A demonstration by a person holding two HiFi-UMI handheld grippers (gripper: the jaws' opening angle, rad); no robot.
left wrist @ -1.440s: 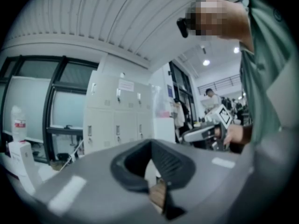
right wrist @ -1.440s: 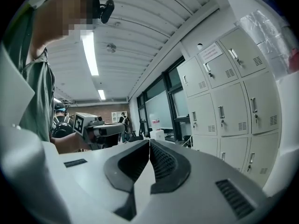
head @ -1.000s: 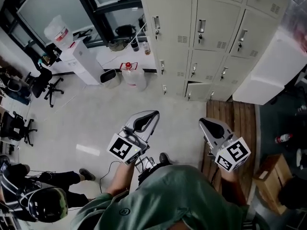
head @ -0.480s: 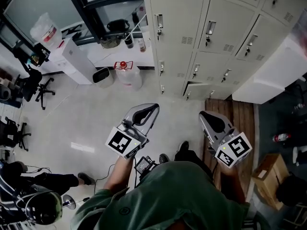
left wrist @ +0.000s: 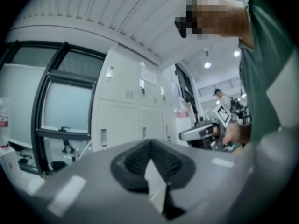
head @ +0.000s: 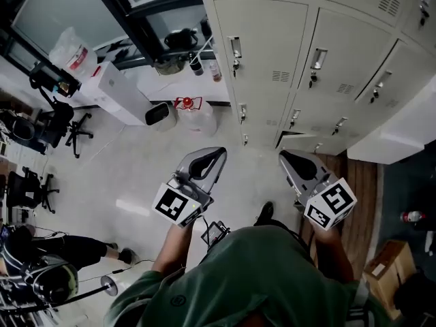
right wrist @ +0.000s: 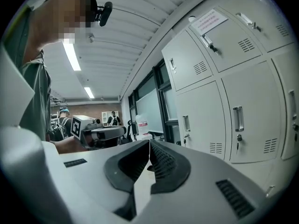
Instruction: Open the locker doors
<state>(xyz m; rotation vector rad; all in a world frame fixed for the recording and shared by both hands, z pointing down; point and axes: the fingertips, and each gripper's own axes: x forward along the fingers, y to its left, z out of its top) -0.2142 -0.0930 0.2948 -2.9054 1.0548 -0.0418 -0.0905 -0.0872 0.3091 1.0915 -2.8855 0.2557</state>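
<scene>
Left side of head view: office chairs (head: 41, 125), white cabinet (head: 116, 90), and a red-capped water jug (head: 194, 111) on the pale floor (head: 122, 176). The lockers (head: 272, 39) fill the upper right, standing against the wall just right of the jug. They are a cream metal bank with several rows of doors, each with a silver handle (head: 235, 46), a keyhole and vent slots. All doors look closed except one low door (head: 300, 142), which seems slightly ajar; hard to be sure.

The left gripper (head: 215, 156) is held out in front of the torso and points up-right toward the lockers, well apart from them, marker cube facing the camera. In the left gripper view its jaws are pressed together with nothing between them, lockers (left wrist: 126, 111) ahead.

The right gripper (head: 286, 159) is at about the same height, just beside the left one, tips aimed at the bottom locker row but not touching it. In the right gripper view its jaws are clenched, also empty, locker doors (right wrist: 219, 106) to the right.
</scene>
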